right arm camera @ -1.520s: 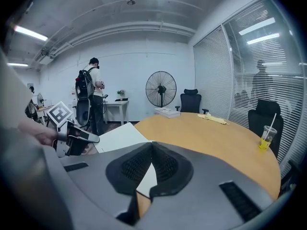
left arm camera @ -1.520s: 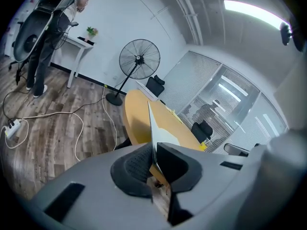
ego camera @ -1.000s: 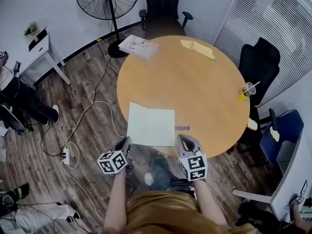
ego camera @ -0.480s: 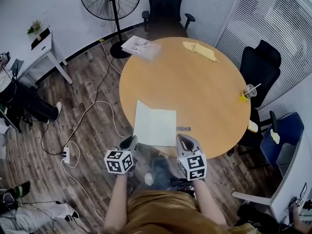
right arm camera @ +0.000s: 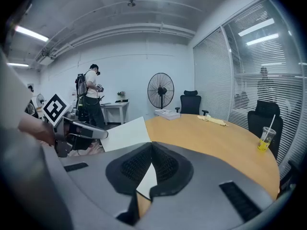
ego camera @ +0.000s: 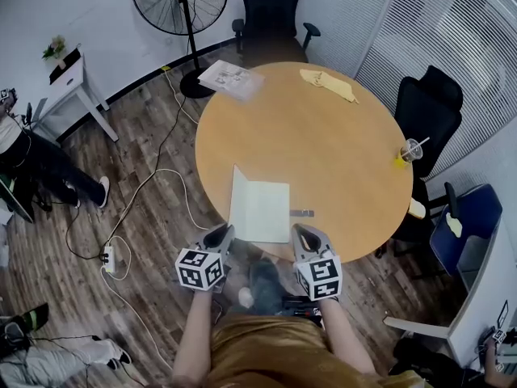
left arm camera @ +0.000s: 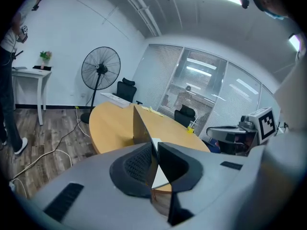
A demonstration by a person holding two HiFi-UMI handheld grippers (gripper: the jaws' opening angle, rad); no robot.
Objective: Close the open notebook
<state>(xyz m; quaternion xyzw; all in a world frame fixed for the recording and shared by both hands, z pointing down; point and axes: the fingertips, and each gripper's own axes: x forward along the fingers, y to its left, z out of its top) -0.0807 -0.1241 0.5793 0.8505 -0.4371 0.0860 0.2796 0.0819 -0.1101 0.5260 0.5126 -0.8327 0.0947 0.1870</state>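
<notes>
The notebook [ego camera: 262,210] lies near the round wooden table's [ego camera: 339,148] front edge, white pages up. Its left leaf [ego camera: 235,194] stands nearly upright over the spine. My left gripper [ego camera: 220,236] holds that leaf's near edge; in the left gripper view the thin leaf [left arm camera: 139,126] runs straight into the left gripper [left arm camera: 154,151], whose jaws are opening slightly while still pinching it. My right gripper [ego camera: 305,236] is shut on the near edge of the right page. In the right gripper view a white corner [right arm camera: 147,178] sits below the right gripper [right arm camera: 151,153], with the raised leaf [right arm camera: 125,134] beyond.
A small dark object [ego camera: 302,212] lies just right of the notebook. Farther off are a drink cup [ego camera: 411,149], a yellow cloth [ego camera: 327,82] and a paper stack [ego camera: 231,78]. Office chairs [ego camera: 428,103], a standing fan [ego camera: 178,5] and floor cables [ego camera: 145,184] ring the table.
My left gripper has moved right and up, rolling, and the notebook's left leaf has swung from lying flat to nearly upright. The right gripper has stayed in place.
</notes>
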